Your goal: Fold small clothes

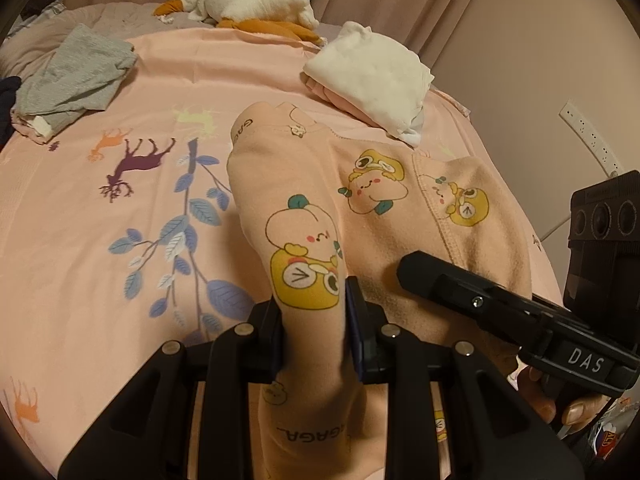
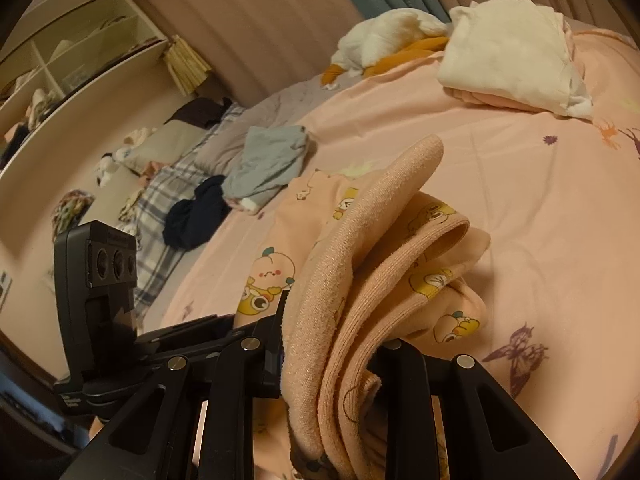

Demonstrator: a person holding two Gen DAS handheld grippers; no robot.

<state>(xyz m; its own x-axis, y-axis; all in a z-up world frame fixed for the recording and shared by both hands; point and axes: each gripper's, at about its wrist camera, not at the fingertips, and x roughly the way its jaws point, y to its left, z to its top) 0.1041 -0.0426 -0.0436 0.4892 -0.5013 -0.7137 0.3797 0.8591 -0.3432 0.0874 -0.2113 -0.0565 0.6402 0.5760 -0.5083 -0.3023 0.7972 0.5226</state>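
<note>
A small peach garment (image 1: 360, 200) printed with yellow cartoon figures lies partly on the pink bedspread (image 1: 100, 220) and is lifted at two spots. My left gripper (image 1: 314, 336) is shut on a printed fold of it, the cloth rising between the pads. In the right wrist view my right gripper (image 2: 332, 364) is shut on the garment's (image 2: 360, 264) ribbed waistband, which bunches in thick folds and hides the fingertips. In the left wrist view the right gripper (image 1: 416, 272) reaches in from the right, just above the garment, with a hand behind it.
A folded white and pink stack (image 1: 372, 80) sits at the far right of the bed. A grey garment (image 1: 68, 80) and a dark one (image 2: 196, 212) lie at the left. A white and orange plush toy (image 1: 248, 4) rests by the curtain. Shelves (image 2: 60, 60) stand beyond the bed.
</note>
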